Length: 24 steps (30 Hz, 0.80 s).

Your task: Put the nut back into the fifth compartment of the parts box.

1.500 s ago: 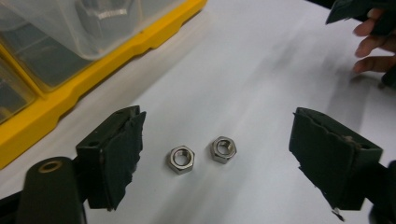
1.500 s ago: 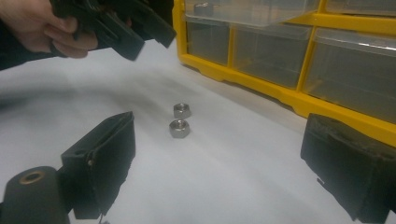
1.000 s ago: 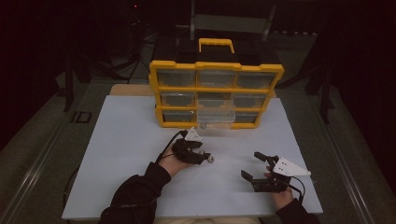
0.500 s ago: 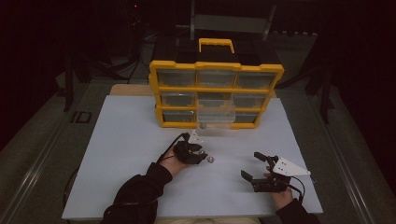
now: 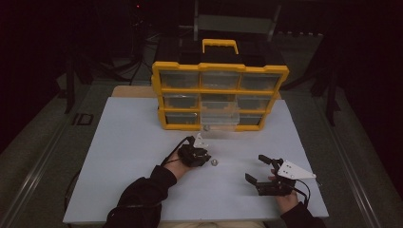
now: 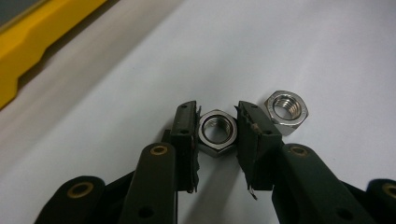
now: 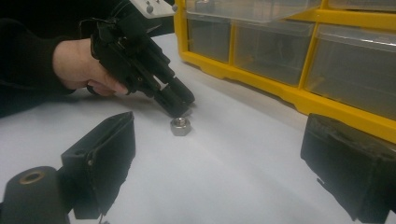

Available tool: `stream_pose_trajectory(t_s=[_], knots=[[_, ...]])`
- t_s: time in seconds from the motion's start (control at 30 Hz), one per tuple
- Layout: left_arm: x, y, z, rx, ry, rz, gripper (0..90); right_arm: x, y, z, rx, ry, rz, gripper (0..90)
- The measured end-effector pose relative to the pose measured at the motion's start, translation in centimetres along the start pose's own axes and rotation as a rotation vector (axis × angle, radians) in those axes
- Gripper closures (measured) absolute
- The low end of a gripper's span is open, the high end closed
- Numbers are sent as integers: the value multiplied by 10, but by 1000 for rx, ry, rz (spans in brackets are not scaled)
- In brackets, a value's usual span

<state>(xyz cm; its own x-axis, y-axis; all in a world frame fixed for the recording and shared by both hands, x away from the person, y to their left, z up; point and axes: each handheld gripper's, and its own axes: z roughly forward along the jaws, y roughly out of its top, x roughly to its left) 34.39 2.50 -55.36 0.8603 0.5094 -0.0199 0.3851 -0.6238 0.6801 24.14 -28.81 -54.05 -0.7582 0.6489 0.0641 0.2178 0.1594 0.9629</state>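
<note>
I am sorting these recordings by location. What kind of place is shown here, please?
Probably a workshop or lab bench in a dark room: a yellow plastic parts organiser with clear drawers stands on a white table sheet, and the left tongs clamp one of two steel hex nuts.

2 nuts (image 6: 215, 132) (image 6: 286, 107), 2 hand-held grippers (image 5: 205, 159) (image 5: 260, 169), 1 organizer (image 5: 219, 73).

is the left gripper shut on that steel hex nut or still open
Shut on it: the left gripper has just been closing, and both black pads press the flats of one silver steel hex nut. A second hex nut lies free beside it.
</note>
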Motion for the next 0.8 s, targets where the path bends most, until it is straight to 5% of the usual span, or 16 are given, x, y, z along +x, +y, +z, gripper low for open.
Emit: stream_pose_trajectory(t_s=[0.33,0.8], knots=[[2,0,-13,-2,-26,-27,692,0,0,0,-1,0,1,105],[9,8,-73,-67,-5,-32,692,0,0,0,-1,0,6,104]])
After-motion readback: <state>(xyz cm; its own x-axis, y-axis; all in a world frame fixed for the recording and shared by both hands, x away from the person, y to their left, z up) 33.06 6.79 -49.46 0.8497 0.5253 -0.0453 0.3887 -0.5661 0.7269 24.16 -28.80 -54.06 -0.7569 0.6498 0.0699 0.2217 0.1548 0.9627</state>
